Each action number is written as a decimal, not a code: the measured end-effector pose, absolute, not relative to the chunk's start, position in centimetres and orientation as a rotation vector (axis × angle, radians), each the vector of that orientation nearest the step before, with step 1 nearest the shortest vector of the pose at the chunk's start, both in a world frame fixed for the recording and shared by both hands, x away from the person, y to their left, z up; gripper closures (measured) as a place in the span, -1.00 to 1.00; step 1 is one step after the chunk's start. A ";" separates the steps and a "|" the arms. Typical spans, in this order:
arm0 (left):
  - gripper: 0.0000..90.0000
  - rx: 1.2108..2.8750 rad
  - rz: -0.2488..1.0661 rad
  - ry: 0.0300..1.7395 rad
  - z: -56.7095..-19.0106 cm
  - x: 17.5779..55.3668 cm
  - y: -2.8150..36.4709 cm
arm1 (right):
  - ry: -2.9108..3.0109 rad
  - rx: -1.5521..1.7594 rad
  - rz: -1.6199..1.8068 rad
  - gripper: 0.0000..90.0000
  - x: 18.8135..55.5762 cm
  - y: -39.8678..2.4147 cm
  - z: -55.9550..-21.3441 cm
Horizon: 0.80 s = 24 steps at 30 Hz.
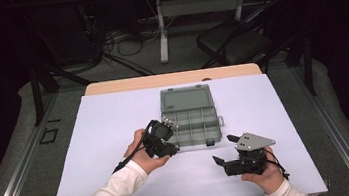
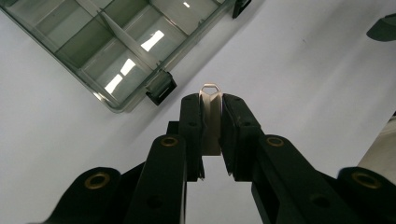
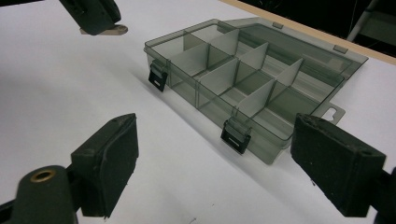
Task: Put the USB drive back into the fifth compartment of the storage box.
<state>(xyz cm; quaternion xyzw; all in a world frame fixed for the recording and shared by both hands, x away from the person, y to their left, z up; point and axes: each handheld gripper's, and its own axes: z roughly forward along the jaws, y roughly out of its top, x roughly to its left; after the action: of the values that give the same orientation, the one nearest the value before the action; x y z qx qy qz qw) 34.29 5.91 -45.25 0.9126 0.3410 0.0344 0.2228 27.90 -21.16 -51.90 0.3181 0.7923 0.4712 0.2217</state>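
A person's left gripper (image 2: 212, 121) pinches a small flat metal piece (image 2: 211, 116) with a loop at its tip, holding it above the white table (image 1: 106, 136) just beside the near left corner of an open grey compartment box (image 1: 190, 121). The box's lid lies folded back on its far side, its two black latches facing the person. The right gripper (image 3: 210, 158) rests on the table near the box's near right corner, its jaws spread wide with nothing between them.
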 end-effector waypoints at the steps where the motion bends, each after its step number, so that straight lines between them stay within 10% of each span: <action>1: 0.76 2.528 0.098 0.940 -45.2 34.4 5.9 | 2.190 0.878 1.301 -0.67 27.9 -21.2 -51.9; 24: 0.76 2.545 0.165 0.984 -45.0 37.7 6.7 | 2.195 0.864 1.296 -0.67 27.7 -21.0 -52.0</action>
<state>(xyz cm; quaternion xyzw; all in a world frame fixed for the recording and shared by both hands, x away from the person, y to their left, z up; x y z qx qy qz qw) 37.73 6.75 -45.05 0.9117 0.3525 0.0592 0.2026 27.66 -21.00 -51.98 0.3129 0.7950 0.4693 0.2232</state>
